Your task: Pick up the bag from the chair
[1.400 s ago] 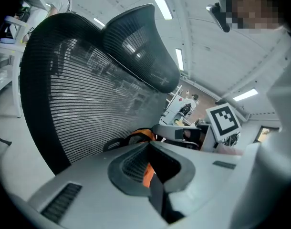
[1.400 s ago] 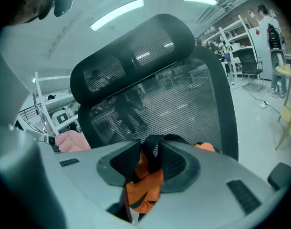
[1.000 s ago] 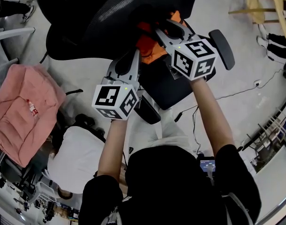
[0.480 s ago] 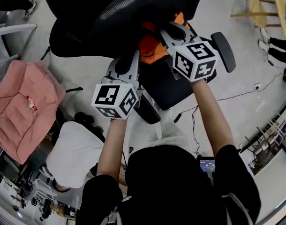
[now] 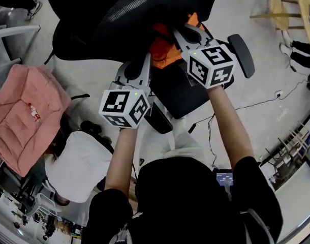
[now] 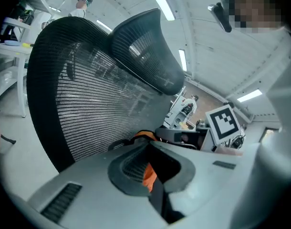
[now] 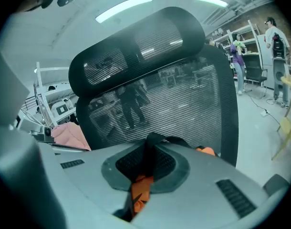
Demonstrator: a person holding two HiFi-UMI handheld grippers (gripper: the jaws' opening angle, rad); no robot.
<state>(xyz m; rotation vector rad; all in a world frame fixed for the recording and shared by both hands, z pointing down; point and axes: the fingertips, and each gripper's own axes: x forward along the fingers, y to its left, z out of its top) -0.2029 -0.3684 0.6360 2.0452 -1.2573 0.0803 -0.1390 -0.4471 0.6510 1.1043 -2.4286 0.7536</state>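
Orange bag [image 5: 163, 49] on the seat of a black mesh office chair [image 5: 119, 11], largely hidden in the head view beneath the chair's back; only a crumpled patch of bright orange fabric shows there, and its outline and full shape cannot be made out. In the right gripper view the bag [image 7: 139, 189] appears as an orange fold with a black strap [image 7: 149, 151] rising from it; a second sliver of orange peeks over the gripper's body, in front of the chair's mesh back [image 7: 183, 94]; the right gripper [image 7: 148, 165] has its jaws pressed together on that strap and fabric. The left gripper [image 6: 152, 166] likewise pinches the bag [image 6: 149, 174], its jaws nearly meeting on the orange cloth, with the chair's back [image 6: 88, 94] looming behind; how much of the bag lies below the jaws is hidden by the gripper's own body. Seen from above, the left gripper [image 5: 145, 60] meets the bag at the chair's left side, and the right gripper [image 5: 179, 33] meets it beside the chair's right armrest [image 5: 241, 52]. Left of the chair lies a pink quilted bundle [image 5: 23, 118]; right of the chair a cable [image 5: 256, 103] trails over the pale floor [image 5: 256, 19].
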